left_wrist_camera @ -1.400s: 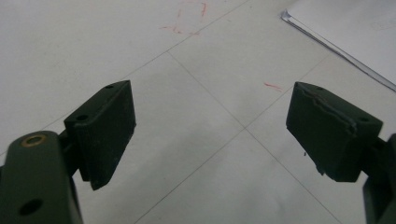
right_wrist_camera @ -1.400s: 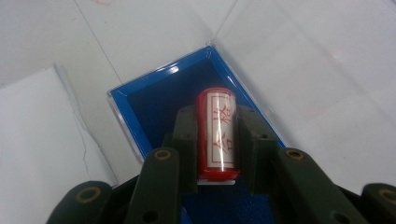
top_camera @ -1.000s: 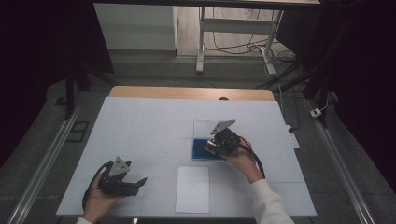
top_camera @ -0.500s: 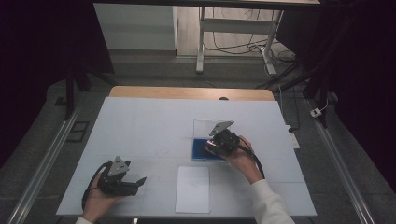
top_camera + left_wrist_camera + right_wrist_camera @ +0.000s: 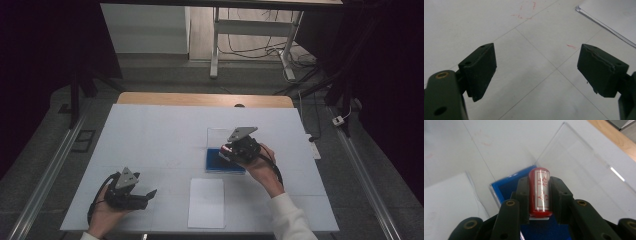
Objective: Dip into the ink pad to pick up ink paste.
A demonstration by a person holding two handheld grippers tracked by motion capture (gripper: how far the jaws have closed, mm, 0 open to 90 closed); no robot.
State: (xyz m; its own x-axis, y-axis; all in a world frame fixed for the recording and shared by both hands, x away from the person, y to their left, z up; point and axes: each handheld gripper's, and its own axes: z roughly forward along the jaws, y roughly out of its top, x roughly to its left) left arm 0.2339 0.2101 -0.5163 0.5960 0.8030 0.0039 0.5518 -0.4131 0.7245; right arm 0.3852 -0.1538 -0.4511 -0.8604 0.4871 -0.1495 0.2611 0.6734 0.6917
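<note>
Between R gripper point(image 5: 540, 195) pads — glossy red cyl. stamp point(image 5: 539, 192)

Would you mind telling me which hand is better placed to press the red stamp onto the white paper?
Right: its gripper already clamps the red stamp over the blue ink pad, beside the white paper. The left gripper is open, holding nothing.

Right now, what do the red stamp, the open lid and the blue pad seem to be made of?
Stamp: probably glossy plastic, since light streaks run along its red body. Lid: clear hard plastic, likely acrylic; the table shows through it. Pad: matte blue, perhaps felt or foam; no shine.
</note>
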